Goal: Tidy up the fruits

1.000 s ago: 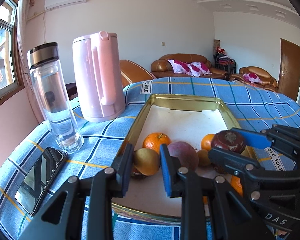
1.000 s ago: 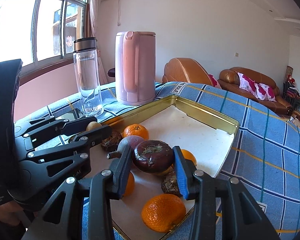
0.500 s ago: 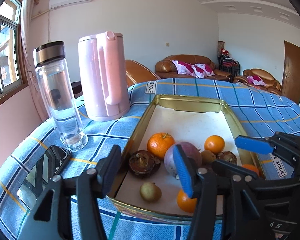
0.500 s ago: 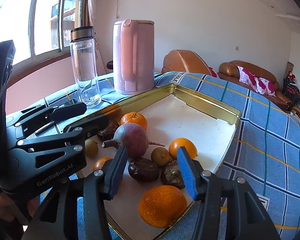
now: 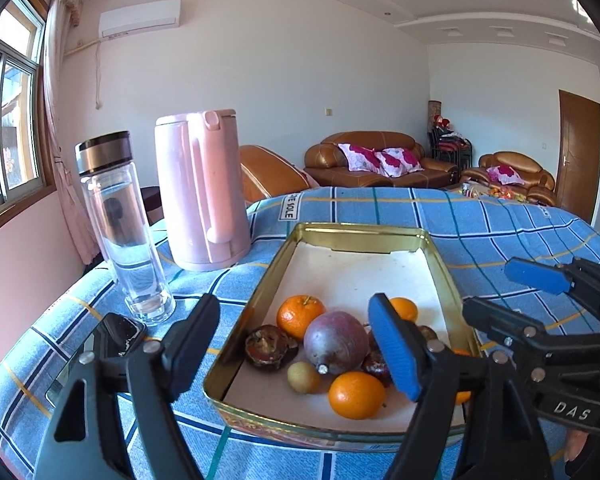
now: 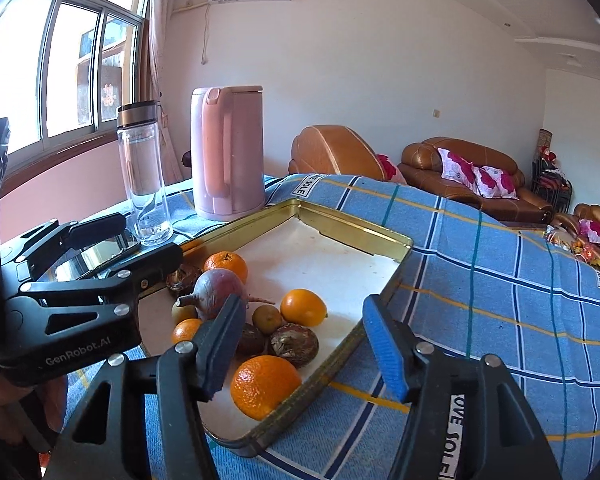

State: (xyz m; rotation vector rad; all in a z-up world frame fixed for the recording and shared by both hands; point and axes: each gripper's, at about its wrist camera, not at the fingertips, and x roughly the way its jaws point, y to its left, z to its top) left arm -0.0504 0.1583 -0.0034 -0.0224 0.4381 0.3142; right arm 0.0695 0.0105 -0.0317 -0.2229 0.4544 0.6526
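Both the left hand-held gripper point(image 5: 296, 336) and right hand-held gripper point(image 6: 304, 336) have just been opening and grasp nothing. In the gold tray point(image 5: 364, 232), 4 glossy oranges point(image 5: 300, 316) ring a purple root point(image 5: 336, 346). Wrinkled brown fruits point(image 5: 270, 350) lie beside that root.

R gripper point(image 6: 300, 340) had just been opening, jaws apart w/ nothing between them, hovering over the near corner of the gold tray point(image 6: 356, 226). Just ahead of its L finger sat a big orange point(image 6: 265, 385), dark brown fruits point(image 6: 294, 344), a beet point(image 6: 218, 292) & more oranges beyond. L gripper point(image 6: 140, 242), also spread, was off to the L; pink kettle point(image 6: 228, 152) & glass bottle point(image 6: 144, 176) stood further ahead-L.
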